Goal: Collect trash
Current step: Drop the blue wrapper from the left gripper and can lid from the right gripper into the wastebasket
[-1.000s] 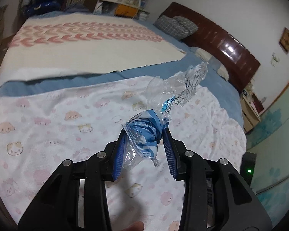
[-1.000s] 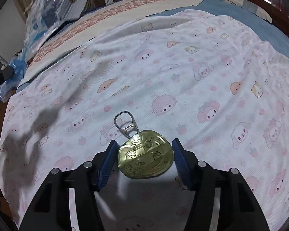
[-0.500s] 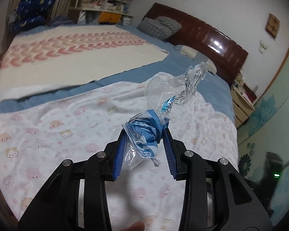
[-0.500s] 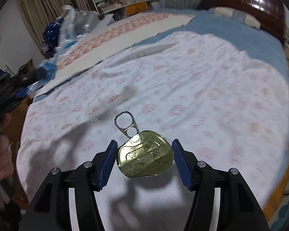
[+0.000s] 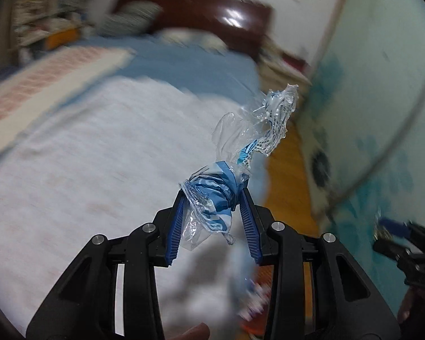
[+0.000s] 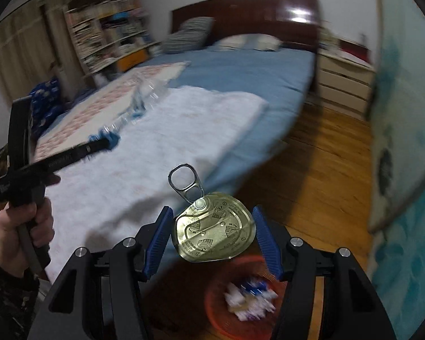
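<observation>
My left gripper (image 5: pixel 212 195) is shut on a crumpled clear and blue plastic wrapper (image 5: pixel 212 198), whose twisted clear end (image 5: pixel 257 121) sticks up past the fingertips. It is held in the air near the bed's edge. My right gripper (image 6: pixel 212 212) is shut on a gold can lid (image 6: pixel 215 231) with a pull ring (image 6: pixel 184 181), held above the floor beside the bed. An orange bin (image 6: pixel 221 314) with trash in it sits on the floor below the lid. The left gripper with the wrapper also shows in the right wrist view (image 6: pixel 104 140).
The bed (image 6: pixel 155 147) with a white printed blanket and blue sheet fills the left. A wooden floor (image 6: pixel 320 158) lies to its right, bounded by a teal patterned wall (image 6: pixel 405 170). A dark headboard (image 6: pixel 263 14), bookshelf (image 6: pixel 110 34) and white drawers (image 6: pixel 345 82) stand behind.
Both grippers have swung right, away from the bed top toward the floor. The orange bin has come into view under the right gripper. Both still hold their items.
</observation>
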A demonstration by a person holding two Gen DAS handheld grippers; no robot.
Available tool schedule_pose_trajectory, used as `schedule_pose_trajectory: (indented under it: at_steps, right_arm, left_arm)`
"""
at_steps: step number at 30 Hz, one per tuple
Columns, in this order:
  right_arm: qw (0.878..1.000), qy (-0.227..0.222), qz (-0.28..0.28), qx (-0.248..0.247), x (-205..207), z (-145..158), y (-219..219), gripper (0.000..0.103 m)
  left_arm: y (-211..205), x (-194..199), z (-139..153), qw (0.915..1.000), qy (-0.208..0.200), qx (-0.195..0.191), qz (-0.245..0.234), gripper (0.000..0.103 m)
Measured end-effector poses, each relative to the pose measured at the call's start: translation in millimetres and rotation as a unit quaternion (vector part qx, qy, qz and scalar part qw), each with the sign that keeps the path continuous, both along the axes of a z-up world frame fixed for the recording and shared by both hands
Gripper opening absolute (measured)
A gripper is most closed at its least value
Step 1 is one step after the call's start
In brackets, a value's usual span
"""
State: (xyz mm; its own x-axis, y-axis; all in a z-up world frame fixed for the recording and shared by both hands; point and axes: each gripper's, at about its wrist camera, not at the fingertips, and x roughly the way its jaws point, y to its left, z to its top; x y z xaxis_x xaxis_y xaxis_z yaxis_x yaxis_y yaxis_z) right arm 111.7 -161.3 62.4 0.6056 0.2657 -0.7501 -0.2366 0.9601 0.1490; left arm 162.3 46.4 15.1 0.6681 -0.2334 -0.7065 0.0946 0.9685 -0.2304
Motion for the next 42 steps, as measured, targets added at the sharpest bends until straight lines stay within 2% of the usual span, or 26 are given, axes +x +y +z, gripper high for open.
schedule_pose_trajectory:
  at_steps: [3, 5, 8, 16, 18, 20, 21, 24, 28, 30, 31, 32, 35, 38, 42]
  right_arm:
    - [0.999, 0.027, -0.042, 0.015, -17, -31, -47, 0.058]
    - [0.997, 0.042, -0.067, 0.021, -26, -56, -71, 0.058]
    - [0.994, 0.057, -0.088, 0.039, -31, -86, -91, 0.058]
    - [0.985, 0.127, -0.093, 0.078, -20, -165, -106, 0.058]
    - [0.983, 0.146, -0.093, 0.062, -13, -182, -107, 0.058]
    - [0.981, 0.164, -0.097, 0.026, -6, -196, -104, 0.058]
    - [0.980, 0.171, -0.101, 0.018, -5, -204, -103, 0.058]
    - [0.974, 0.198, -0.103, 0.035, -4, -218, -105, 0.058]
    - [0.971, 0.213, -0.105, 0.032, -4, -228, -113, 0.058]
    - [0.970, 0.218, -0.105, 0.031, -5, -232, -118, 0.059]
    - [0.970, 0.218, -0.105, 0.030, -6, -231, -119, 0.062]
    - [0.970, 0.218, -0.105, 0.027, -8, -231, -120, 0.072]
    - [0.971, 0.209, -0.117, 0.022, -12, -224, -126, 0.075]
    - [0.970, 0.197, -0.137, 0.030, -14, -214, -139, 0.077]
    - [0.972, 0.173, -0.154, 0.049, -15, -198, -145, 0.079]
  left_arm:
    - [-56, -7, -34, 0.9975, 0.044, 0.013, -0.055, 0.039]
    - [-86, -16, -64, 0.9928, 0.082, 0.025, -0.084, 0.039]
    - [-112, -31, -101, 0.9851, 0.120, 0.054, -0.111, 0.039]
    - [-141, -48, -181, 0.9621, 0.198, 0.125, -0.140, 0.039]
    - [-149, -44, -194, 0.9564, 0.217, 0.130, -0.146, 0.039]
    - [-154, -41, -206, 0.9494, 0.241, 0.133, -0.151, 0.039]
    - [-158, -43, -209, 0.9479, 0.245, 0.134, -0.153, 0.039]
    - [-167, -43, -214, 0.9445, 0.249, 0.142, -0.161, 0.039]
    - [-174, -44, -216, 0.9432, 0.247, 0.144, -0.170, 0.041]
    - [-179, -42, -216, 0.9430, 0.243, 0.143, -0.176, 0.044]
    - [-181, -43, -216, 0.9427, 0.242, 0.146, -0.178, 0.050]
    - [-183, -44, -214, 0.9420, 0.239, 0.151, -0.181, 0.056]
    - [-183, -44, -210, 0.9421, 0.236, 0.155, -0.182, 0.062]
    - [-179, -44, -204, 0.9446, 0.231, 0.153, -0.176, 0.063]
    - [-166, -43, -184, 0.9545, 0.207, 0.139, -0.163, 0.065]
